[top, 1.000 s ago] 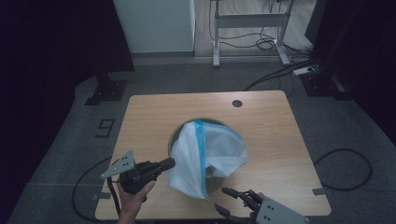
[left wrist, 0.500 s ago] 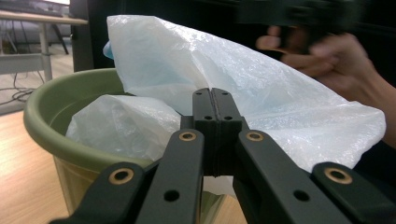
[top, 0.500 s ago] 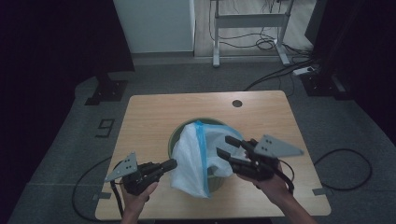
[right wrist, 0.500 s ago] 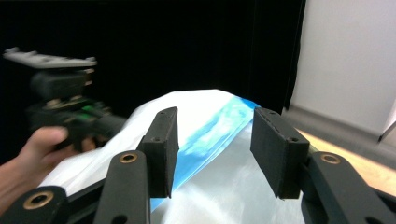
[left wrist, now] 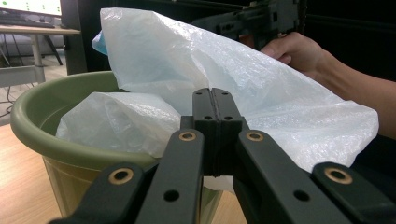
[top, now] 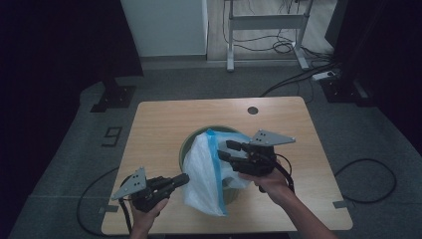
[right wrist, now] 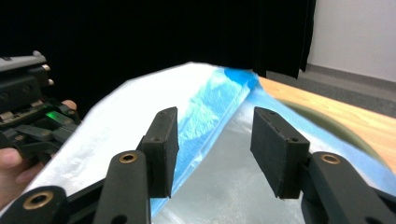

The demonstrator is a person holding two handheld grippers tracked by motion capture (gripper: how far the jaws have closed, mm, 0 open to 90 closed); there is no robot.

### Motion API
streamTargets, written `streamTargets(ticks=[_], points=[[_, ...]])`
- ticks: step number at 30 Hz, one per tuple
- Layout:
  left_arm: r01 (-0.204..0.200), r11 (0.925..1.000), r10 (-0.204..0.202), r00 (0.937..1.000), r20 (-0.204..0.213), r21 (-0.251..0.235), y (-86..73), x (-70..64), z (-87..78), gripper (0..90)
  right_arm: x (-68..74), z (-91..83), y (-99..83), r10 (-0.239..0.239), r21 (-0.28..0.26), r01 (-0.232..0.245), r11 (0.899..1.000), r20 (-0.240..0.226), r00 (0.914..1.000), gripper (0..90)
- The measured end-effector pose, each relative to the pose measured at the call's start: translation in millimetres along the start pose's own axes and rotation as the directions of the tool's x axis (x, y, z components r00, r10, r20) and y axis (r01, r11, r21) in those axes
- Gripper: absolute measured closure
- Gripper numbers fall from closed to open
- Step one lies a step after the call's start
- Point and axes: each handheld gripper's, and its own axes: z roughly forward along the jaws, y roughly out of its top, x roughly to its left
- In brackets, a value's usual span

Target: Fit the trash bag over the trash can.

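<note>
One green bucket (top: pixel 188 145) stands on the one wooden table (top: pixel 159 124), a little toward the person's side of the table's middle, and it serves as the landmark here; one white plastic bag (top: pixel 204 174) with a blue strip (top: pixel 215 159) along one edge lies in and over the bucket, its upper end rising above the rim and its lower end spilling over the near rim onto the tabletop; in the left gripper view the bag (left wrist: pixel 243 84) billows out of the bucket (left wrist: pixel 37 130) and a second fold of the same bag sits inside the rim; there are two grippers, one in each of the person's two hands; the left gripper (top: pixel 183 180) lies low at the near left of the bucket, pointing toward the bag's near part, and in its own view its two jaws are pressed flat together, though whether a fold of the bag is caught between them cannot be told; the right gripper (top: pixel 228 150) hovers above the right side of the bucket, over the bag, with its two jaws standing clearly apart and nothing between them; in the right gripper view the bag's blue strip (right wrist: pixel 215 107) runs just beyond those parted jaws; one round dark hole (top: pixel 253 110) marks the table well beyond the bucket, toward the far right
</note>
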Motion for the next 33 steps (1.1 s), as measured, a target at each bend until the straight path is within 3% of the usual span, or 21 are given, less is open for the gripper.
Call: streamTargets(ticks=[10, 19, 28, 33], points=[[-0.001, 1.0, 0.001, 1.0, -0.004, -0.005, -2.0, 0.9, 0.9, 90.0, -3.0, 5.2, -17.6, 0.012, 0.026, -0.013, 1.0, 0.034, 0.9994, 51.1], [-0.005, 1.0, 0.005, 0.9999, -0.011, -0.004, -3.3, 0.9, 1.2, 90.0, -0.5, 9.6, -24.5, 0.026, 0.053, -0.028, 0.998, 0.022, 0.9994, 49.8], [-0.008, 0.9999, 0.008, 1.0, -0.006, -0.013, -6.1, 2.8, 0.3, 90.0, 0.2, 11.9, -21.8, 0.027, 0.075, -0.029, 0.997, 0.032, 0.9991, 49.1], [-0.01, 0.9998, 0.01, 0.9999, -0.003, -0.016, -6.0, 3.0, -0.4, 90.0, 0.6, 13.4, -17.2, 0.025, 0.096, -0.031, 0.995, 0.064, 0.9976, 48.8]])
